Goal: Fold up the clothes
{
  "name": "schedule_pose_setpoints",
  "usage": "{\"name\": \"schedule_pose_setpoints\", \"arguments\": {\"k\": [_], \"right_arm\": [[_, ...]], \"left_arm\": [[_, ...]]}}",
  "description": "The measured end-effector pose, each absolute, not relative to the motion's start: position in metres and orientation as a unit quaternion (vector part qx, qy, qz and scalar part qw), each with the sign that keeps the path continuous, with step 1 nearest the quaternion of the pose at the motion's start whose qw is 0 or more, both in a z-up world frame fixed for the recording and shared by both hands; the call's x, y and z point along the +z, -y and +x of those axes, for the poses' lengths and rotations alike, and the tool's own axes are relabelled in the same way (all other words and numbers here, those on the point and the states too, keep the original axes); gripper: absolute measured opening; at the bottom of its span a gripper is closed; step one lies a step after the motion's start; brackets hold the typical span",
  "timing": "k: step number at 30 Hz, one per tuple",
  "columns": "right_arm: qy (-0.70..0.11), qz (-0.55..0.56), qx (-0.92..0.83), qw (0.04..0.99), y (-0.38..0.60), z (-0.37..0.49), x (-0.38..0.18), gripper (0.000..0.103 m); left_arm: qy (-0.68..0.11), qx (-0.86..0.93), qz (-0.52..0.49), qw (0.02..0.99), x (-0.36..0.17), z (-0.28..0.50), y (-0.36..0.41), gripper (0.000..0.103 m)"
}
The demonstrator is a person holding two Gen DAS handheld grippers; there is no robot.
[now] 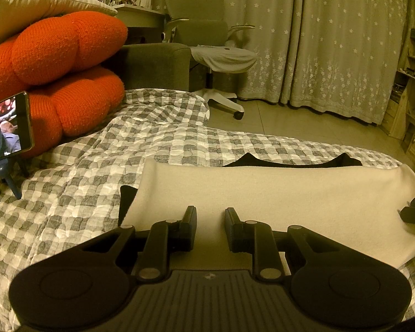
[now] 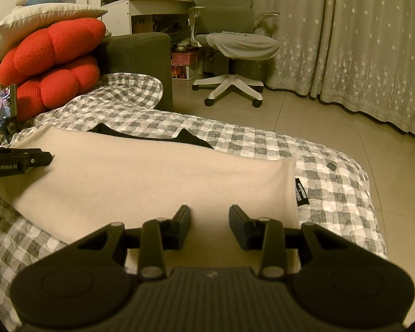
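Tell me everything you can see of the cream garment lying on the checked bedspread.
The cream garment is a soft, matte, fleece-like cloth, folded into a broad flat band across the grey-and-white checked quilted bedspread. Its surface is smooth. Black fabric peeks out along its far edge, and a small black label sticks out at its right end. The open left gripper and open right gripper sit at its near edge, neither visibly pinching it.

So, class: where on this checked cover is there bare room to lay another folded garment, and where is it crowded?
Free: the checked cover between the cream garment and the phone stand, and the strip right of the garment's tag toward the bed edge. Crowded: the corner by the orange cushions.
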State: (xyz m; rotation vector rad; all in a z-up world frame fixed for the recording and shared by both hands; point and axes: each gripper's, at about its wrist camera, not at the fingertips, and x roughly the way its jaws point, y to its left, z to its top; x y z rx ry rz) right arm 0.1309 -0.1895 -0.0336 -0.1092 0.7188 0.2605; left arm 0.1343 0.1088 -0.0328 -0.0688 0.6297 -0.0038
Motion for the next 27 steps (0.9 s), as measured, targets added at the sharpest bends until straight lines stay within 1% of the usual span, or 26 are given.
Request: {"name": "schedule_pose_setpoints", "arguments": {"k": [27], "right_arm": [[-0.349,-0.058,0.128,0.926,0.1881,0.1312,-0.0347,0.034]], "left_arm": [[-0.309,-0.002,-0.032,0.95,-0.033,0.1352,-0.1089,0.023]]}}
